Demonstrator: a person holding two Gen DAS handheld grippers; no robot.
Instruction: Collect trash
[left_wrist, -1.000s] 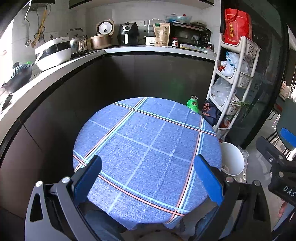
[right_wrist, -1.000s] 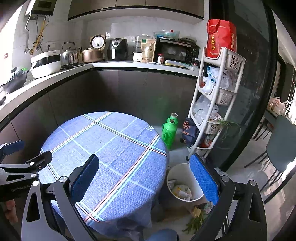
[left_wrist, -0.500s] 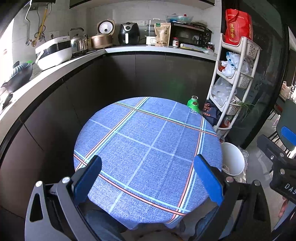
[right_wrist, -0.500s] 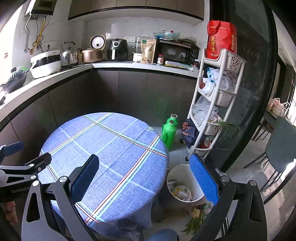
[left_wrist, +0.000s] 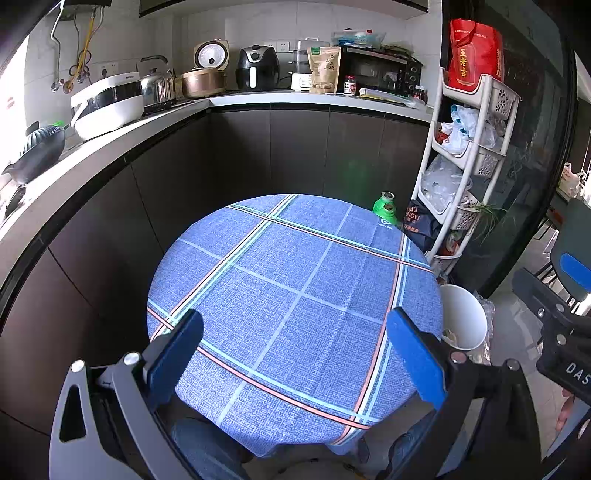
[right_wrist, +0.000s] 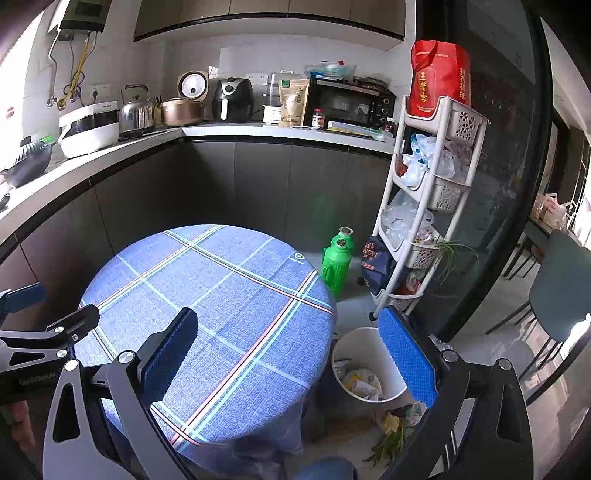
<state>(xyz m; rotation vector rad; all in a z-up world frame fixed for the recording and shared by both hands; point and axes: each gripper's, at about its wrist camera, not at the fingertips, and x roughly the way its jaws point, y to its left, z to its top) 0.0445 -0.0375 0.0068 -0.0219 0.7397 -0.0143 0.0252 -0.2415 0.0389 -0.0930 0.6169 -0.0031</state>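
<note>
Beside the round blue-clothed table (right_wrist: 207, 295), whose top is showing nothing on it, paper scraps are already lying in the white bin (right_wrist: 364, 338) while green scraps (right_wrist: 391, 432) are waiting on the floor, both the left gripper (left_wrist: 295, 354) and the right gripper (right_wrist: 291, 354) hanging wide apart and empty.

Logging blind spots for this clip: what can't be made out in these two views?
- Bin contents: left view, table edge hides them.
- Floor scraps: right view, right gripper frame cuts them off.
- Bin trash: right view, too small to identify.
- Rack bags' contents: both views, crumpled plastic hides them.
</note>
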